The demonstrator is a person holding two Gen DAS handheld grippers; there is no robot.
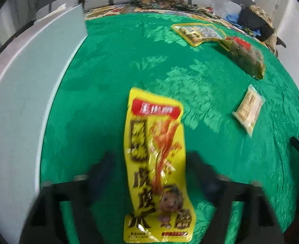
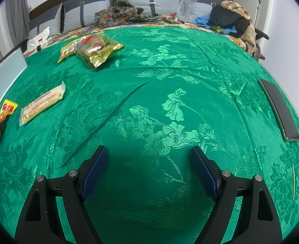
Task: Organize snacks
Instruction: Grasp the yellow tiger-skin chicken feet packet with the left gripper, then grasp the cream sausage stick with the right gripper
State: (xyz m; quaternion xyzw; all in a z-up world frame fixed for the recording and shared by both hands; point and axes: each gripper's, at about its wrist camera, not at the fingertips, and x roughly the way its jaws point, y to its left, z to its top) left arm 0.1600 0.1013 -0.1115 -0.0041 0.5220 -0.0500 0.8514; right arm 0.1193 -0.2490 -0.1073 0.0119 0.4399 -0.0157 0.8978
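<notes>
Left tool standing wide, straddling the yellow snack packet; right tool hovering agape, gripping nothing, over green bedspread.

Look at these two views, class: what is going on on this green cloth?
A person is sorting snacks with a tool in each hand. The left tool sits around a long yellow snack packet; blur hides whether it grips. The right tool hangs open over bare green cloth. A pale wafer bar and two snack bags lie untouched farther off.
</notes>
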